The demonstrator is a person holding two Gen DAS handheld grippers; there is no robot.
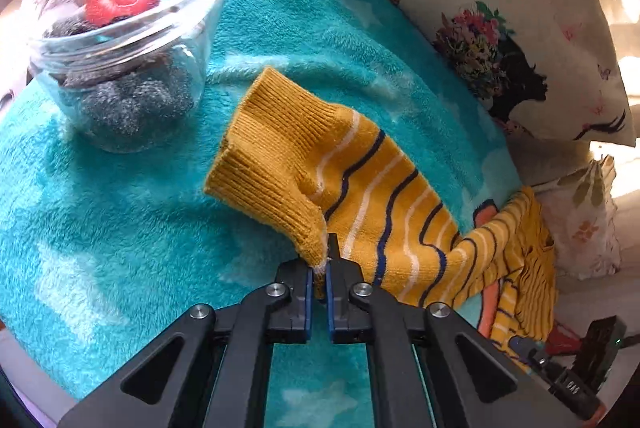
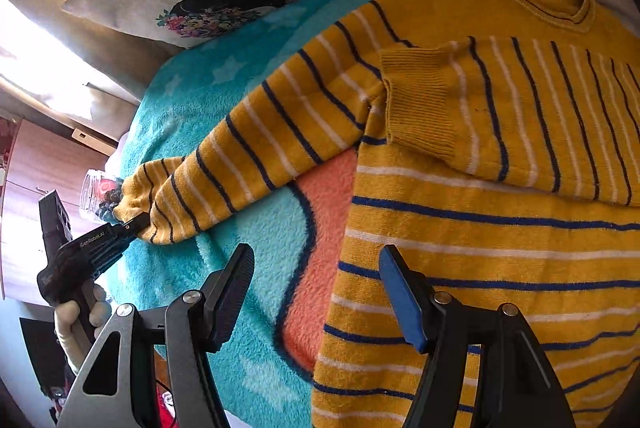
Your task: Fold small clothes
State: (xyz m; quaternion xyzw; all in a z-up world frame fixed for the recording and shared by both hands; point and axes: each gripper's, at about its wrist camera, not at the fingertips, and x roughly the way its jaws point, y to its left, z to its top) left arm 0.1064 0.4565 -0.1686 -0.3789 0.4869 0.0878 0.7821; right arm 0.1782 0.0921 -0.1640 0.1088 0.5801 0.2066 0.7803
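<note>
The left tool (image 1: 319, 278) is clamped on the cuff (image 1: 276, 163) of the striped sweater (image 2: 492, 228), which lies flat on the teal blanket (image 2: 256, 240), probably to fold that outstretched sleeve (image 2: 256, 163) inward, while the right tool (image 2: 316, 292) waits, spread apart, over the hem.

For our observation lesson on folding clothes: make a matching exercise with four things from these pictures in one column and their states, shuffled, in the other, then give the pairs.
Things:
1. left tongs
2. right tongs
3. far sleeve
4. jar

States:
A. folded across the sweater's chest
B. open above the blanket
C. standing on the blanket, holding dark pieces
D. shut on a cuff

Pairs: 1-D, 2-B, 3-A, 4-C
</note>
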